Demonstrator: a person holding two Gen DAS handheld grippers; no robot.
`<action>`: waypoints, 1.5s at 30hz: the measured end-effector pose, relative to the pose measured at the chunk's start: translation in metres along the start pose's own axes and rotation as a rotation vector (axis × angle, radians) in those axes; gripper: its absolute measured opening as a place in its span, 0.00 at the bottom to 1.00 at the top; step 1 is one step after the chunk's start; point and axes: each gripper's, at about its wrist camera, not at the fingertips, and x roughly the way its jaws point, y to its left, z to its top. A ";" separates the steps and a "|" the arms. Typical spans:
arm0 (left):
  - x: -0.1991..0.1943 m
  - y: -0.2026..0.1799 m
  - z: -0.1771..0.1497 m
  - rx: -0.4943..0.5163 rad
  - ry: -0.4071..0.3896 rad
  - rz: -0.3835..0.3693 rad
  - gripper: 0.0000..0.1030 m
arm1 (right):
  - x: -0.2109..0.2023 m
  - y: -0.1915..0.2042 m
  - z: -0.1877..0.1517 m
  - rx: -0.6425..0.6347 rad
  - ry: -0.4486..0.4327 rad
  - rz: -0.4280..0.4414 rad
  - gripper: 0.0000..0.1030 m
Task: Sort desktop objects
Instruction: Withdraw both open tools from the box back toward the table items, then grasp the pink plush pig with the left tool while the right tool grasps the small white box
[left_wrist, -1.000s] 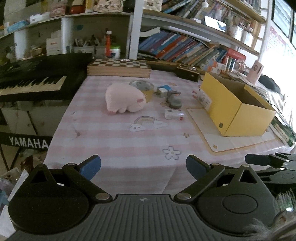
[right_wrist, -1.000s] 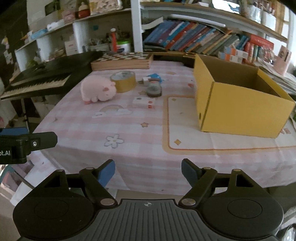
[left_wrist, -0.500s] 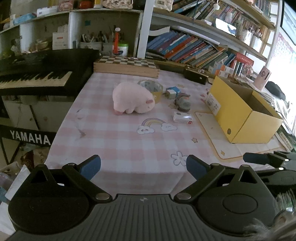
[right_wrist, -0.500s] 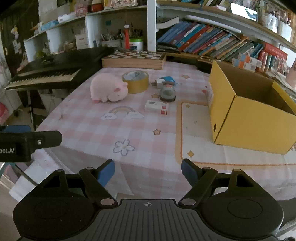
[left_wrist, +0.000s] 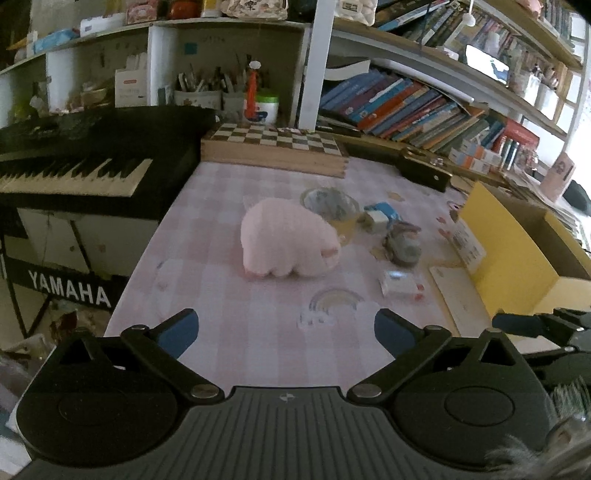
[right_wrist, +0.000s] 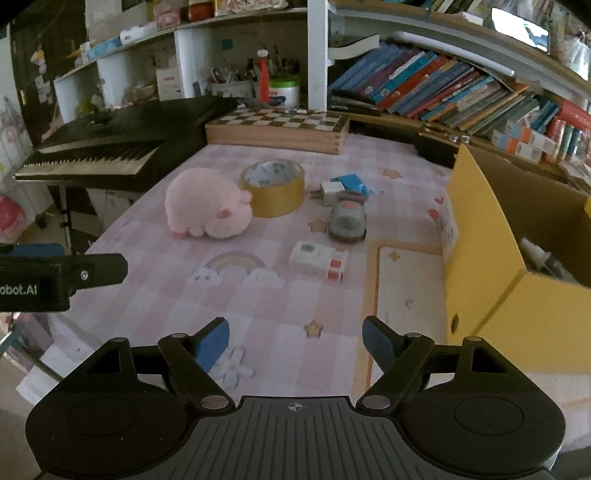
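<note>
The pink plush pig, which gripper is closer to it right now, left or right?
Left, probably. The left gripper faces the pink plush pig nearly straight ahead over the table edge. The right gripper sits off toward the yellow box, with the pig ahead to its left.

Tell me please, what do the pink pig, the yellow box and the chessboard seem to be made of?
Pig: soft plush fabric, matte and fuzzy, with rounded squashy edges. Box: probably cardboard, with a matte yellow outside, a brown inside and folded flaps. Chessboard: looks like wood, with light and dark squares on top and pale sides with layered lines; I cannot tell whether it is solid or veneer.
</note>
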 end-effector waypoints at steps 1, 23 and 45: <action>0.006 -0.001 0.005 0.002 -0.003 0.002 1.00 | 0.005 -0.002 0.004 -0.002 0.002 0.002 0.79; 0.143 -0.027 0.066 0.162 0.062 0.079 1.00 | 0.106 -0.021 0.035 0.049 0.088 0.005 0.79; 0.173 -0.024 0.063 0.112 0.145 0.016 0.92 | 0.112 -0.026 0.045 0.004 0.027 0.058 0.54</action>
